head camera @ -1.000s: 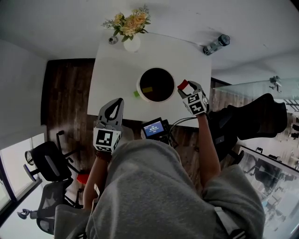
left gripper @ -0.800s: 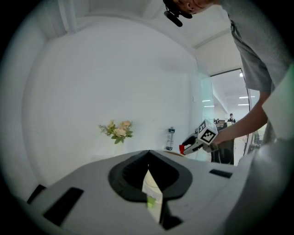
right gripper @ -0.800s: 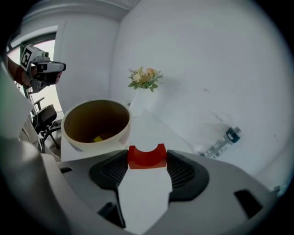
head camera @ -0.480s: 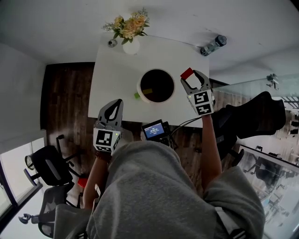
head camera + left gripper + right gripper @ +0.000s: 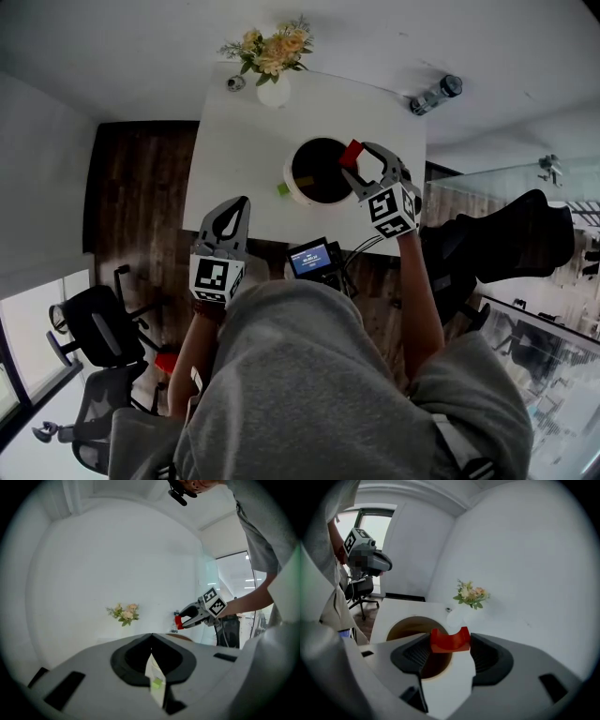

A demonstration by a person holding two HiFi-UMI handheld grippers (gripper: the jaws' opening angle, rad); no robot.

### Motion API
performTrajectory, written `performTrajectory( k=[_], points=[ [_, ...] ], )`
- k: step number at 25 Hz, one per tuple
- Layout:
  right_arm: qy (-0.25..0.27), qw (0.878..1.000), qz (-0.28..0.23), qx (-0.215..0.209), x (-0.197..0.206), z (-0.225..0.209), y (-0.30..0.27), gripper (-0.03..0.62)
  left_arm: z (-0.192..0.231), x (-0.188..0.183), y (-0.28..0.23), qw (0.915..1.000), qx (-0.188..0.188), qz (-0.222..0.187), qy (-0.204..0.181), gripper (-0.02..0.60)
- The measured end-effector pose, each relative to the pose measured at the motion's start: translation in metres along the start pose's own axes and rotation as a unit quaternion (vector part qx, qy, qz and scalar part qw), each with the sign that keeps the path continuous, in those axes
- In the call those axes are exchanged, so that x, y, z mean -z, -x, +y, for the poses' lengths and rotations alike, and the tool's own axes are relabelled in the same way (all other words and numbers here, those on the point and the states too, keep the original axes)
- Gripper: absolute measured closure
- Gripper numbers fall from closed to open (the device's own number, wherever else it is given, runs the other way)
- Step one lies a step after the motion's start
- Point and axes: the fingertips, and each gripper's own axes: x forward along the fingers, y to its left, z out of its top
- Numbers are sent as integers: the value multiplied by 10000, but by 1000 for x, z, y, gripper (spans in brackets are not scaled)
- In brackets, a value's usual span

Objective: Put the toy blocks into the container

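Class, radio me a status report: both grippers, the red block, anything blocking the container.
Left gripper shut, empty. Right gripper shut on red block, above container. Opening unobstructed; green block on table beside it.

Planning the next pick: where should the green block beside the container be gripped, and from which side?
Probably its near and far faces, coming from above or its left: the green block lies small and low on the table, with the container wall close on its right.
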Motion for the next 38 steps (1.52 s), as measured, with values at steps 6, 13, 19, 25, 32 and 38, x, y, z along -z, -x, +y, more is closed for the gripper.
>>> performTrajectory(
  k=[6, 13, 19, 25, 32, 38],
  points=[
    [303, 9984, 299, -374, 9, 24, -15, 326, 7, 6, 11, 9999, -130, 47, 50, 575],
    [341, 9958, 643, -549, 25, 33, -27, 326, 11, 13, 20, 9996, -226, 73, 139, 575],
    [455, 9931, 914, -571, 38, 41, -35, 324, 15, 16, 22, 9994, -264, 110, 195, 575],
    [432, 9928, 980, -532, 43, 41, -35, 324, 14, 19, 22, 9994, -231, 175, 171, 575],
    [364, 9938, 914, -523, 44, 40, -34, 324, 10, 24, 18, 9994, -158, 258, 151, 575],
    [274, 9950, 795, -543, 42, 40, -30, 324, 6, 24, 12, 9995, -77, 291, 136, 575]
  ],
)
